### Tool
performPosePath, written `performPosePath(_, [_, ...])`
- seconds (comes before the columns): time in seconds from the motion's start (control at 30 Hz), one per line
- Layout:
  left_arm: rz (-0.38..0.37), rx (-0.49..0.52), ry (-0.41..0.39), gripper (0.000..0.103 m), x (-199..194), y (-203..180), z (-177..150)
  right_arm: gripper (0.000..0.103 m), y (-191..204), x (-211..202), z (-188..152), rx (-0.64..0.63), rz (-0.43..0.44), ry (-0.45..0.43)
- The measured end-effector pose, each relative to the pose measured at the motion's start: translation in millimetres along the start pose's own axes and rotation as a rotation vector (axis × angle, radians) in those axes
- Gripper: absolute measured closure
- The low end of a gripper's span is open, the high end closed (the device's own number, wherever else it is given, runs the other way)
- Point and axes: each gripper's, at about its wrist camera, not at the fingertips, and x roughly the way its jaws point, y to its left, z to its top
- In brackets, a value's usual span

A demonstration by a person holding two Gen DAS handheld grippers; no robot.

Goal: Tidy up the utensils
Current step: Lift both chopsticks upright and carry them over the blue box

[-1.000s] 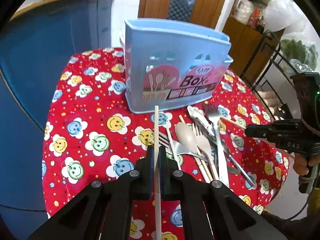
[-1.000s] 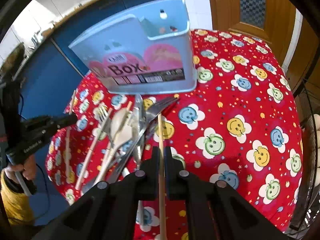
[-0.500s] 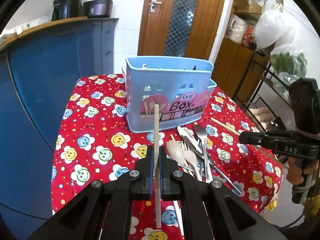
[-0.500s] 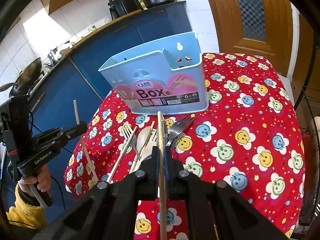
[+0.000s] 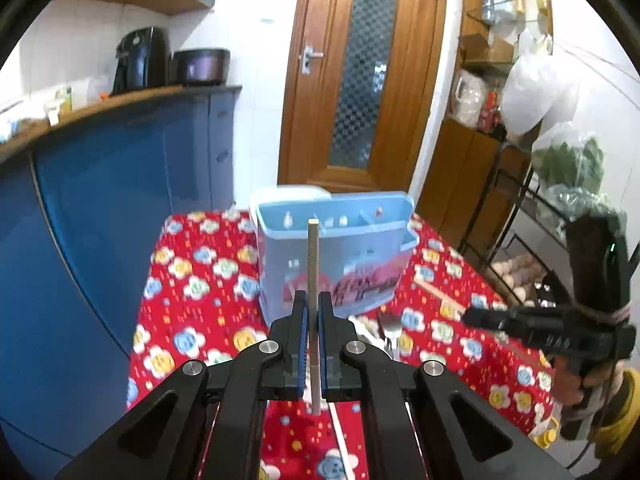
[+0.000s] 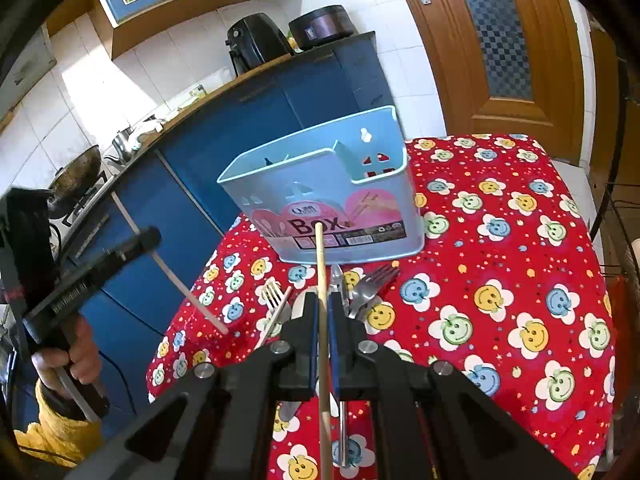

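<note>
My left gripper (image 5: pixel 313 300) is shut on a pale chopstick (image 5: pixel 313 256) that points up in front of the light blue utensil box (image 5: pixel 352 248). My right gripper (image 6: pixel 320 300) is shut on a wooden chopstick (image 6: pixel 319 256) that also points toward the box (image 6: pixel 332 200). Both grippers are raised above the table, short of the box. Forks, spoons and more chopsticks lie in a pile (image 6: pixel 360 292) in front of the box. The left gripper shows at the left of the right wrist view (image 6: pixel 150 236), the right gripper at the right of the left wrist view (image 5: pixel 470 314).
The table has a red smiley-flower cloth (image 6: pixel 500 280). Blue kitchen cabinets (image 5: pixel 120 184) stand to the left, a wooden door (image 5: pixel 360 68) behind, and a metal rack with bags (image 5: pixel 560 184) to the right.
Both grippers have lifted up and back from the table with their chopsticks, so the box and the utensil pile now sit lower and farther in view.
</note>
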Motion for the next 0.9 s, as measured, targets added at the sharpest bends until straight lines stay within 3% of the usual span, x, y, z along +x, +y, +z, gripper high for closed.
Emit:
performPosePath(0.23, [0.045, 0.025, -0.103, 0.099, -13.7, -0.9, 53.7, 0.097, 0.9, 2.6, -2.6, 0.003, 0.012, -0.009])
performPosePath(0.43, [0.075, 0.0, -0.156, 0.099, -3.9, 5.6, 100.8, 0.097, -9.2, 8.2, -8.1, 0.007, -0.036, 0.011])
performPosePath(0.7, [0.099, -0.02, -0.15, 0.099, 28.0, 12.6, 135.1, 0.097, -33.4, 29.8, -20.6, 0.02, -0.15, 0.112])
performPosePath(0.9, [0.106, -0.015, -0.121, 0.099, 55.1, 10.6, 133.9, 0.097, -48.7, 48.8, -25.1, 0.043, -0.175, 0.164])
